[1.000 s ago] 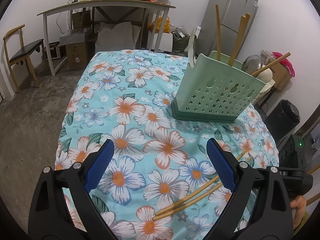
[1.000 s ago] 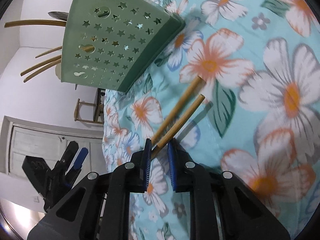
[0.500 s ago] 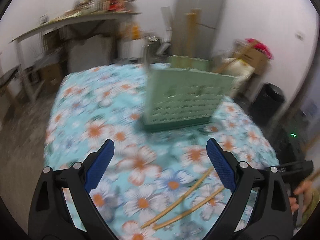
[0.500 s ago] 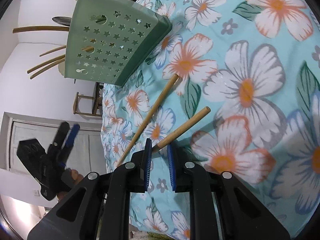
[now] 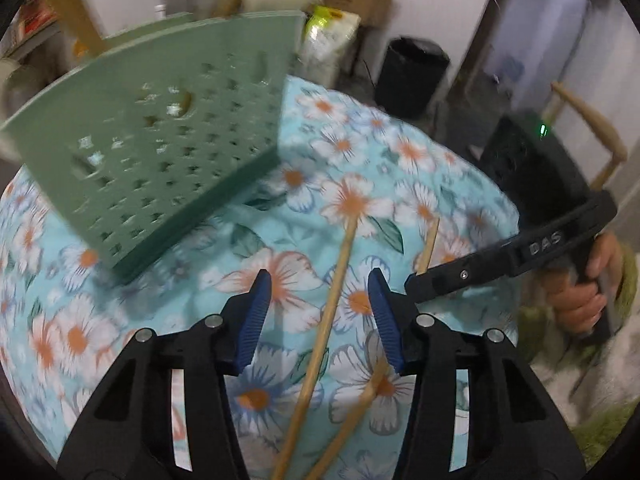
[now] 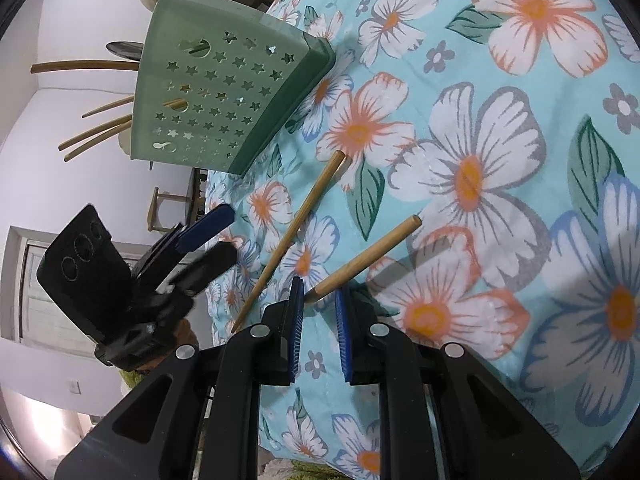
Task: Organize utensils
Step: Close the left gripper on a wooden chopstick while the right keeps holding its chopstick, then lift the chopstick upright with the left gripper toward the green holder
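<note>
done: several sticks stood in green holder | left: 2 chopsticks — right gripper pinched 1 chopstick; left gripper gaped around other chopstick

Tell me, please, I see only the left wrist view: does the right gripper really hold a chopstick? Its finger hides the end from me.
Observer: Yes. In the right wrist view, the right gripper is shut on the thin end of one chopstick.
Operator: Does that chopstick lie flat on the cloth?
Observer: No. Its far end is off the cloth and throws a shadow on it.
Operator: The holder is blurred in my view. What is in it?
Observer: Several wooden sticks and a dark spoon stick out of the top of the holder.
</note>
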`<state>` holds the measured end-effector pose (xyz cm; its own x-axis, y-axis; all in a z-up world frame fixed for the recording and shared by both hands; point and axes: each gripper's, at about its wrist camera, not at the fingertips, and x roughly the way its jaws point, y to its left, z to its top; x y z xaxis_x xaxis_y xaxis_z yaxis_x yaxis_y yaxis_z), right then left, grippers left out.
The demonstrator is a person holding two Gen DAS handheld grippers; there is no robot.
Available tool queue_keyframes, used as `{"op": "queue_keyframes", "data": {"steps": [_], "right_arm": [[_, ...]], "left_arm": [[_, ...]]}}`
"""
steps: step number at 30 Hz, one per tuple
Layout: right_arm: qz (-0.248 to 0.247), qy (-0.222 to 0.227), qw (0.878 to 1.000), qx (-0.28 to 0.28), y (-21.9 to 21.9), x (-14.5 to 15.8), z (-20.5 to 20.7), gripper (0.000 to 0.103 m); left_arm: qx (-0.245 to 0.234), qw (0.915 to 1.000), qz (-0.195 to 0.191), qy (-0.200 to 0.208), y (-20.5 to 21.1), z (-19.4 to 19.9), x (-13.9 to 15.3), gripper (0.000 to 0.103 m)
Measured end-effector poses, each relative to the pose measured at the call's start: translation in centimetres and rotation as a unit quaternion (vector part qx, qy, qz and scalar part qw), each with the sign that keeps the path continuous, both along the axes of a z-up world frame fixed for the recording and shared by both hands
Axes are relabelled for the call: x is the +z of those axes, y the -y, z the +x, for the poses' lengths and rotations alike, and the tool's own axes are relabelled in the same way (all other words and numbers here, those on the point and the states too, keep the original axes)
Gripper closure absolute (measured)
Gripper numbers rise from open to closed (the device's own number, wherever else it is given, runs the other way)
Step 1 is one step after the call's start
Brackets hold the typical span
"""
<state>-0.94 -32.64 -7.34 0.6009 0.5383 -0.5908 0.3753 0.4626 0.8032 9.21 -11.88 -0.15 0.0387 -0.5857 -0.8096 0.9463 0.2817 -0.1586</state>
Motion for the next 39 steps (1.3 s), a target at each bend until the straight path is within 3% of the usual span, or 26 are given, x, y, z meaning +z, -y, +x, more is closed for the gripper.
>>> {"op": "queue_keyframes", "data": {"steps": [8,19,23,29,39], "right_arm": [[-0.001,-0.004,1.000,-0.002,-0.5,-0.3,0.5,0.087],[0.000,-0.006,1.000,-0.005,-0.7,-0.4,0.6,0.087],[0.000,-0.006,1.000,-0.005,-0.7,-0.5,0.6,0.087],[-0.003,-0.004,1.000,-0.005,-0.7,-0.5,0.6,0.087],[-0.017,0.004,1.000,-0.010,-0.7,0.7,0.3,0.087]], "left_arm": [[-0.042,0.9981,0.043,-0.010,2.7,0.3,-2.0,0.057],[-0.078,0.9933,0.085,0.010,5.6,-1.1,-3.5,0.075],[-0.057,0.9950,0.083,0.001,5.6,-0.5,-3.4,0.096],[-0.040,0.9973,0.062,-0.008,5.0,-0.4,-2.1,0.098],[0.019,0.9996,0.000,0.021,1.7,-0.6,2.9,0.098]]}}
